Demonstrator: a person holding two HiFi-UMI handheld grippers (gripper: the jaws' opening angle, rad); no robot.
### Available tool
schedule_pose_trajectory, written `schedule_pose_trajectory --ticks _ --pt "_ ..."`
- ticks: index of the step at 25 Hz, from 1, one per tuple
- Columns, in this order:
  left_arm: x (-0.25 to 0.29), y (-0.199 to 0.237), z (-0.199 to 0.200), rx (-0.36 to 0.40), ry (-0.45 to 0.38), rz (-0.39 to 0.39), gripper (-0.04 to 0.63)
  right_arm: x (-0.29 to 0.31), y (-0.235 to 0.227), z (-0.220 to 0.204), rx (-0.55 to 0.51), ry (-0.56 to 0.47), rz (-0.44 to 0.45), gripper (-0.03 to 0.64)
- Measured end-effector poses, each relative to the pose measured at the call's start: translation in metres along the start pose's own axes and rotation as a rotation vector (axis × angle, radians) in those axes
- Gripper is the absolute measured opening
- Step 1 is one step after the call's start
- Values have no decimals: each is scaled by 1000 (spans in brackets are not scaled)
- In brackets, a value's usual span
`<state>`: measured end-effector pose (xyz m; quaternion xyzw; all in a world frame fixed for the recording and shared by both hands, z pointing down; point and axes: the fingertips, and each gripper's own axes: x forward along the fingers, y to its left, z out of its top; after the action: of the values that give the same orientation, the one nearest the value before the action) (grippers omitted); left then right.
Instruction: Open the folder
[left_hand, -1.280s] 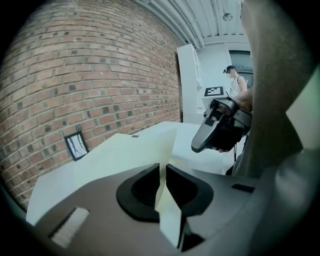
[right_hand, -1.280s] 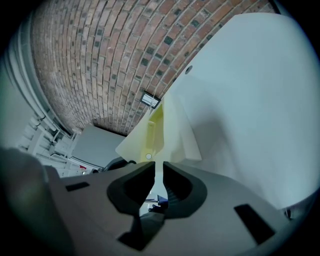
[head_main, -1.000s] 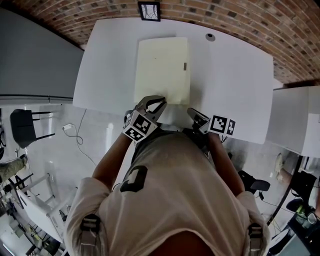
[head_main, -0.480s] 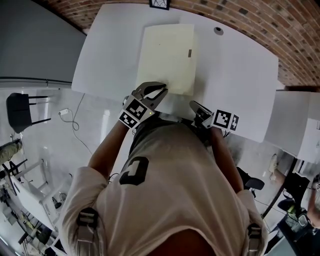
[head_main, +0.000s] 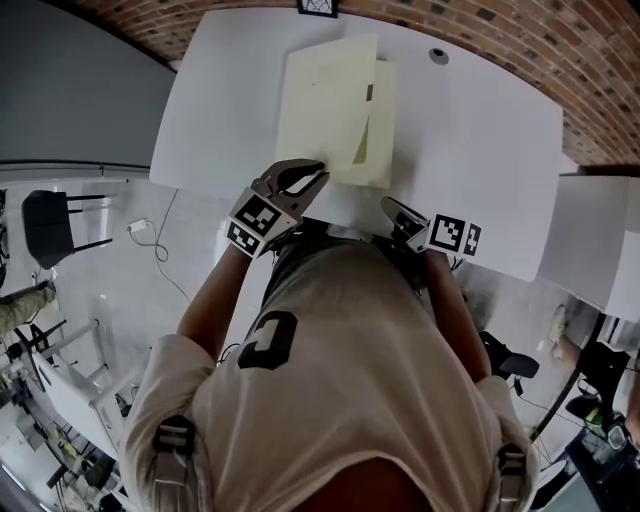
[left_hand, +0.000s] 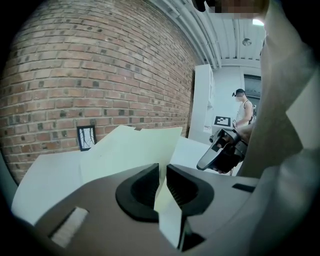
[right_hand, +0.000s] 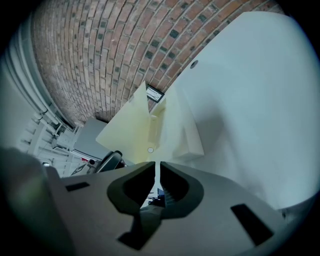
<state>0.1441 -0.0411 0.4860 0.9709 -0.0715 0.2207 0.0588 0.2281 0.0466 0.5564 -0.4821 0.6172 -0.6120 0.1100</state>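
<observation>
Folder (head_main: 330, 110): pale yellow, looks like thin card, flat on the white counter (head_main: 480, 150). The front cover (head_main: 320, 90) is tilted up off the back leaf, with the gap showing along its right side, so the spine reads as left.

Handling, my read:
- Light and floppy. Expect the cover to bow from a one-point pinch.
- The surface looks smooth, so it may slide out of a shallow bite.
- The back leaf weighs almost nothing, so it may drag or lift with the cover.

Your left tongs (head_main: 318, 172) are clamped on the cover's near edge, with card visibly pinched between the pads. That's a decent spot. Closer to the free right corner would likely give more leverage.

Your right tongs (head_main: 388, 205) are closed, or all but, on nothing, and hang just off the folder's near right corner. I'd use them to pin the back leaf there.
</observation>
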Motion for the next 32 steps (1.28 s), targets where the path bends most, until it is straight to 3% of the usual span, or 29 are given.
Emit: schedule_pose_trajectory --ticks 12,21,27,32 --pt "-11 5 4 35 -6 76 38 6 -1 2 -15 28 5 18" --pt "-31 16 4 23 -70 210 46 11 5 4 -54 53 7 18" --pt "-40 20 7 95 -71 308 48 15 10 6 -89 81 4 18" --pt "-38 18 3 143 -38 325 48 16 13 8 -105 88 2 18"
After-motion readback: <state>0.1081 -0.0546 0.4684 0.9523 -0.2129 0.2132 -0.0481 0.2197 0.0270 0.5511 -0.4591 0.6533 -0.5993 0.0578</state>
